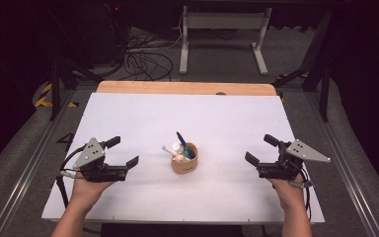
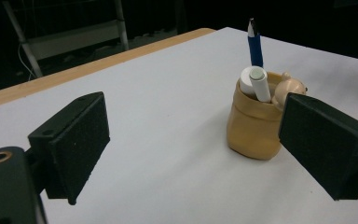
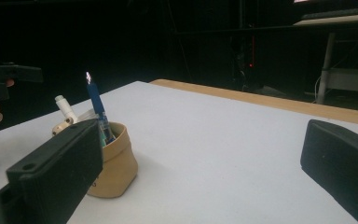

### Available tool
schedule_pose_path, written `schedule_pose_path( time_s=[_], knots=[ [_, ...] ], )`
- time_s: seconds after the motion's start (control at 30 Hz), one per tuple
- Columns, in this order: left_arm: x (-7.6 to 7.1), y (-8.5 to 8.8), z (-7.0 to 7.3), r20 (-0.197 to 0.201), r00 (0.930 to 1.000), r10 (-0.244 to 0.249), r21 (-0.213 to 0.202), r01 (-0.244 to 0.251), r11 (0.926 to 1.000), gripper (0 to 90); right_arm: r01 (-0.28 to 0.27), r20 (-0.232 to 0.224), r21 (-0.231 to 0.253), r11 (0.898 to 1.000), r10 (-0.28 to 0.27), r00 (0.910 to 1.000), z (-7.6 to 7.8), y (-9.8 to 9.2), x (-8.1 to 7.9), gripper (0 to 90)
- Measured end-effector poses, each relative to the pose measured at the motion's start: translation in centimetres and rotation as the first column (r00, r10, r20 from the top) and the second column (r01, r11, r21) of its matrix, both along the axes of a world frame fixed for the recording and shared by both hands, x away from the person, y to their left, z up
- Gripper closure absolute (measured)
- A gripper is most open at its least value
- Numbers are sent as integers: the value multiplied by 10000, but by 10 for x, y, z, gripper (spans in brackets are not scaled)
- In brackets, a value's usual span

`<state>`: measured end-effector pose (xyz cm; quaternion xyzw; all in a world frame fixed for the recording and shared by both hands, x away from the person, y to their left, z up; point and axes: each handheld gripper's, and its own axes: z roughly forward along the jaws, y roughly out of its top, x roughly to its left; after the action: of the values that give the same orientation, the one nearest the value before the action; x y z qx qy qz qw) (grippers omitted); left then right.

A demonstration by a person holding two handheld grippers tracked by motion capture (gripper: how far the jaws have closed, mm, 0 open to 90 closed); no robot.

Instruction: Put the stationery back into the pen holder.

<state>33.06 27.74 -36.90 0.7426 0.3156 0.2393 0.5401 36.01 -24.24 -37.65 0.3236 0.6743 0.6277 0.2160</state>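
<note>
A tan pouch-like holder (image 1: 185,165) stands upright on the white table sheet (image 1: 202,113), near its middle front. A blue pen (image 1: 180,139), a white marker (image 1: 170,149) and a beige piece stick out of it. My left gripper (image 1: 124,151) is to its left, open, with nothing between its jaws. My right gripper (image 1: 259,149) is to its right, also open with nothing held. In the left gripper view the holder (image 2: 254,126) sits just behind the right jaw, and the gripper (image 2: 196,140) stands wide. In the right gripper view the holder (image 3: 114,168) is behind the left jaw of the gripper (image 3: 196,163).
A wooden strip (image 1: 185,88) runs along the table's far edge. Beyond it stand a white metal frame (image 1: 222,34) and loose cables (image 1: 143,59) on the floor. Bare white sheet surrounds the holder on all sides.
</note>
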Motion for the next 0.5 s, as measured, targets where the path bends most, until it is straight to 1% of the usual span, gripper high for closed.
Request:
schedule_pose_path(
  time_s=[0.07, 0.13, 0.17, 0.33, 0.37, 0.4, 0.5],
  knots=[
    [0, 1, 0, 23, 10000, -5, 22, 4, 10000, 86, 48, -25, 88, 10000, -47, 10000, 1, -4, -1, 0],
    [0, 2, 0, -25, 10000, 19, -58, -19, 10000, 83, 140, 17, 80, 9999, -140, 9999, 1, -9, -1, 0],
    [0, 3, 0, 13, 10000, 25, -16, -25, 10000, 81, 173, 0, 88, 9998, -173, 9999, 1, -10, -1, 0],
    [0, 6, 0, -9, 10000, 36, -115, -36, 9999, 73, 291, -28, 135, 9995, -291, 9996, 1, -17, -2, 0],
    [0, 6, 0, -10, 10000, 56, -138, -56, 9999, 72, 298, -95, 232, 9993, -296, 9995, 2, -17, -2, 0],
    [0, 7, 0, -4, 10000, 46, -132, -46, 9999, 70, 290, -39, 141, 9995, -290, 9996, 1, -18, -2, 0],
    [-1, 9, 0, 16, 10000, 89, -163, -89, 9998, 68, 391, 5, 137, 9991, -391, 9992, 2, -20, -2, 0]
  ],
)
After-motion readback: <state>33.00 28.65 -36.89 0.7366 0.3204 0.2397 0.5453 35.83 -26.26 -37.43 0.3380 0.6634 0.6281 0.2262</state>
